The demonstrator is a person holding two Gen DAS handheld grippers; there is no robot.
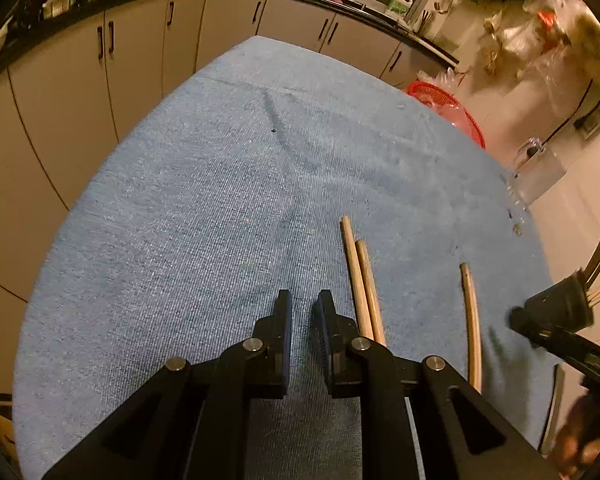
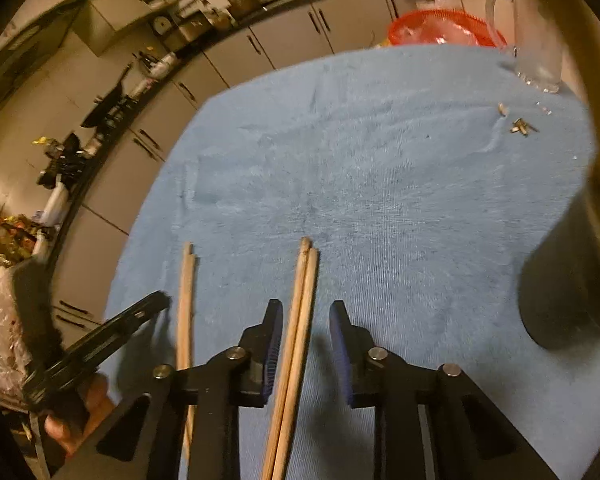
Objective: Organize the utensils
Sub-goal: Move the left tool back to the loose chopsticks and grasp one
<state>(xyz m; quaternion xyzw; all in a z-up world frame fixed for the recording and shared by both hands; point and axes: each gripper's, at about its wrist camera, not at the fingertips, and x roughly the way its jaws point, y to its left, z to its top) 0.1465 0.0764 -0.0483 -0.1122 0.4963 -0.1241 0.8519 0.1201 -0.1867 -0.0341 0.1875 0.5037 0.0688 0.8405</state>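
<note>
A blue cloth (image 1: 204, 208) covers the table. In the right wrist view a pair of wooden chopsticks (image 2: 302, 288) lies lengthwise between the fingers of my right gripper (image 2: 306, 316). Its jaws stand apart and the right pad is clear of the sticks. Another wooden chopstick (image 2: 186, 300) lies to the left. In the left wrist view my left gripper (image 1: 304, 304) hovers low over bare cloth, its jaws a narrow gap apart with nothing between them. Two chopsticks (image 1: 360, 280) lie just right of it, and a further one (image 1: 471, 320) farther right.
A dark round container (image 2: 560, 280) stands on the cloth at the right. A clear glass jug (image 2: 536, 40) sits at the far right corner, with a red basket (image 2: 440, 28) behind the table. Small scraps (image 2: 522, 126) lie near the jug. Kitchen cabinets (image 1: 80, 92) run behind.
</note>
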